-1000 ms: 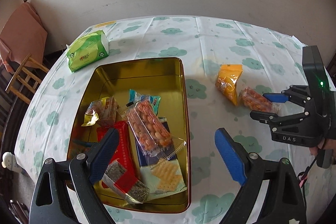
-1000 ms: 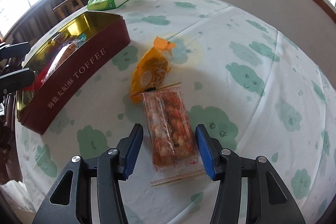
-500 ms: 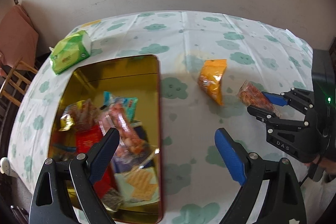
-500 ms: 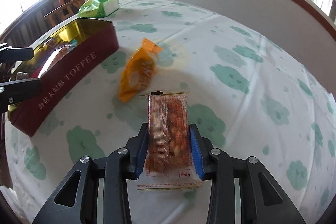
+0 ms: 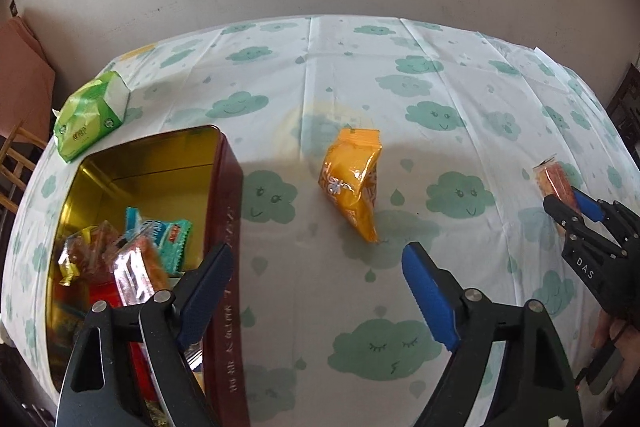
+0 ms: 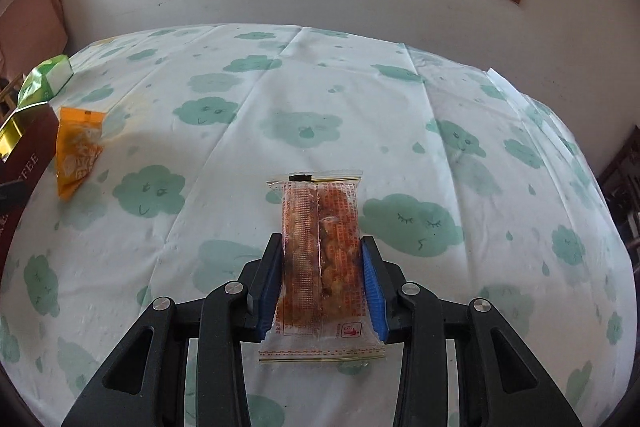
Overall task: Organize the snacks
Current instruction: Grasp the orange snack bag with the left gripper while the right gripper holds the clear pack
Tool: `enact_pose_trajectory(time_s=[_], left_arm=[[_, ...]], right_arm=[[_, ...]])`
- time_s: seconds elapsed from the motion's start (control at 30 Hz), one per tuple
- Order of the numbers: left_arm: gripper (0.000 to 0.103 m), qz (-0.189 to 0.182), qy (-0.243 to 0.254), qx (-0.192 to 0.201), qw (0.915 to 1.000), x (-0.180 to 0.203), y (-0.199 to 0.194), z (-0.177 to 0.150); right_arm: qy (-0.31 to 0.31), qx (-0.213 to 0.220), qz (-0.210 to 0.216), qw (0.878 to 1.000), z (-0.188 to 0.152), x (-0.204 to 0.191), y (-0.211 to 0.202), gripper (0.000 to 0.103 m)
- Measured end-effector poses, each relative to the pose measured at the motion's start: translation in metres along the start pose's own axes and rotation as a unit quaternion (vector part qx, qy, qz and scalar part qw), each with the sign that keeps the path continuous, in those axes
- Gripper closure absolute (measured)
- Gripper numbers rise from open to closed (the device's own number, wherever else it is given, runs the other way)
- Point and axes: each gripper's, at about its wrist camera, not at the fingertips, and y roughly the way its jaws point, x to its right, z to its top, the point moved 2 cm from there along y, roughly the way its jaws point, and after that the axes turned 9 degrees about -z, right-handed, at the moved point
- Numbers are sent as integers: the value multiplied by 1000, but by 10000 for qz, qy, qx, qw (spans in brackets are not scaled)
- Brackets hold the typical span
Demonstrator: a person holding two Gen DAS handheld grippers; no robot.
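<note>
Pick-up in hand: clear nut packet (image 6: 320, 251) clamped in right gripper (image 6: 322, 281) above worktop (image 6: 400, 131).
Left gripper (image 5: 316, 299), jaws wide but just closing, empty, faces orange packet (image 5: 352, 183); next, carry to tin (image 5: 222, 211).

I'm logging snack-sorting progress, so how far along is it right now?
Done: several packets already lie in the toffee tin. In hand: the right gripper is shut on the clear peanut packet, which is not yet in the tin. Left: the orange packet lies on the tablecloth; the left gripper, open and empty, is aimed near it.
</note>
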Motion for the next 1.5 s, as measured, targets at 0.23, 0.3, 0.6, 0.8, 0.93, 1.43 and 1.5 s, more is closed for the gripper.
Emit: enact_pose_trajectory(time_s=[0.23,0.3,0.6,0.8,0.93,1.43,1.5], left_arm=[[27,-60,95,66,9999,5,11,8],[28,-94,78,87,9999,6,16,13],[43,-257,-134,-76,9996,2,45,33],[52,-304,-179,-172,9992,1,60,37],[65,-383,-199,-210,9988,1,62,37],[73,-458,-120,-246,9986,9,39,12],[73,-505,-108,-217,9984,12,33,9]], right_arm=[[154,-50,193,9997,-2,6,3,64],[199,-62,246,9995,-2,8,4,64],[199,-61,247,9995,-1,7,5,64],[200,-62,245,9995,-1,6,4,64],[200,-61,244,9995,-1,6,4,64],[206,-63,246,9995,-1,6,4,64],[201,-61,239,9995,-1,6,4,64]])
